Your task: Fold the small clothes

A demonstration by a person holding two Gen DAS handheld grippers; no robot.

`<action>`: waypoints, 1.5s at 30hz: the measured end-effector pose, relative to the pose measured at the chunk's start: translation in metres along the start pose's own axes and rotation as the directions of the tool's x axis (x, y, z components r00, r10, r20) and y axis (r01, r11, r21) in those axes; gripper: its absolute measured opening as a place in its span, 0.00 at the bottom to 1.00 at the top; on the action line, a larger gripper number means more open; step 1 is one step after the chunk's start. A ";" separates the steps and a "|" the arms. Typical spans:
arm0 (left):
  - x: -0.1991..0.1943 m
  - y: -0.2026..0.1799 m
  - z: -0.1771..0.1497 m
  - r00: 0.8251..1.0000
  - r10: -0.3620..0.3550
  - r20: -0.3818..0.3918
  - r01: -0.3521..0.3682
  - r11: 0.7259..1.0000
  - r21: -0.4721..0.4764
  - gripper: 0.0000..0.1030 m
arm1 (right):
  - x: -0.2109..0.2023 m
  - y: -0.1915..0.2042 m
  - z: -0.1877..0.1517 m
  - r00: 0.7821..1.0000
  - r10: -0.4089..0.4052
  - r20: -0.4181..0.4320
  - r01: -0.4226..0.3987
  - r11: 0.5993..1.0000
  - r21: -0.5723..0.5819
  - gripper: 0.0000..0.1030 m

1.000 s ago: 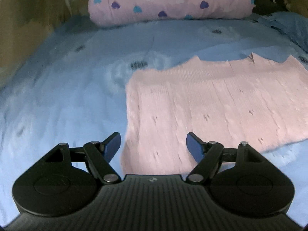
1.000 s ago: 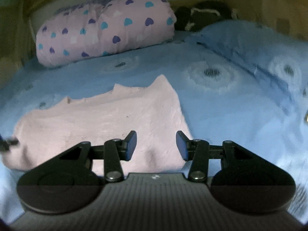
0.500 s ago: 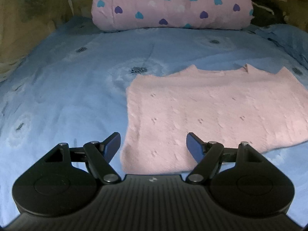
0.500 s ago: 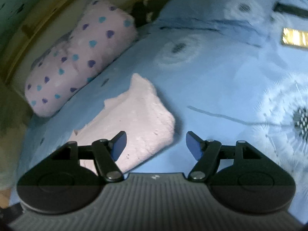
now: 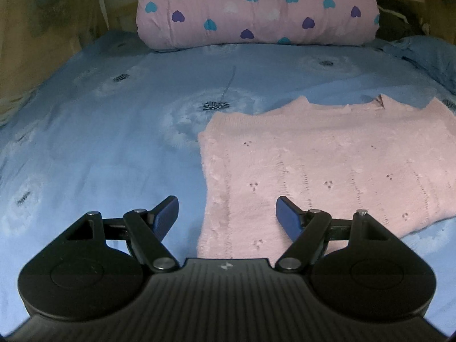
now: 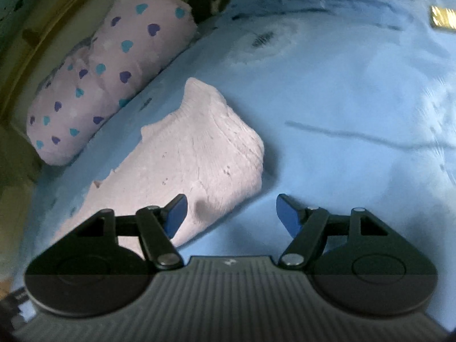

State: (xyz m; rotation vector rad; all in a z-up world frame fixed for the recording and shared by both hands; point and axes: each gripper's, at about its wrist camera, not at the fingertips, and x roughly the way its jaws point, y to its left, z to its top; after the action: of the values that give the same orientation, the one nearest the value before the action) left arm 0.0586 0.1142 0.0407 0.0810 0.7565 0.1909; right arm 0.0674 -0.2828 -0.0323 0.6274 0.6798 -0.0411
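Moved: my right hand-held gripper [image 6: 231, 212] rolled, jaws wider, empty. Left hand-held gripper [image 5: 227, 213] wide, empty. Pink sweater [image 5: 327, 165] flat on bed [image 5: 99, 142], long axis left-right; only right view shows gold item [image 6: 441, 18].

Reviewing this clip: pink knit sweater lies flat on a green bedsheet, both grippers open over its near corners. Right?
Not quite: the bedsheet is blue, not green, as the left wrist view shows. The pink knit sweater lies flat, with the left gripper and right gripper open over its near corners.

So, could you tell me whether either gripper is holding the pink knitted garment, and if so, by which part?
Nothing is held. The left gripper and right gripper both stand open above corners of the pink knitted garment, which lies on the blue bedsheet.
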 end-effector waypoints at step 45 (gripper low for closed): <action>0.031 0.018 -0.007 0.997 -0.036 -0.063 0.027 0.991 -0.133 0.81 | 0.094 0.005 0.059 0.978 0.199 -0.069 -0.194 0.978 0.076 0.27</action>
State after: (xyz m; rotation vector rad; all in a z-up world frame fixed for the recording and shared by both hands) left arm 0.0732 0.1377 0.0171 -0.0631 0.8076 0.2139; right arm 0.1761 -0.2954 -0.0505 0.7637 0.6891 0.1443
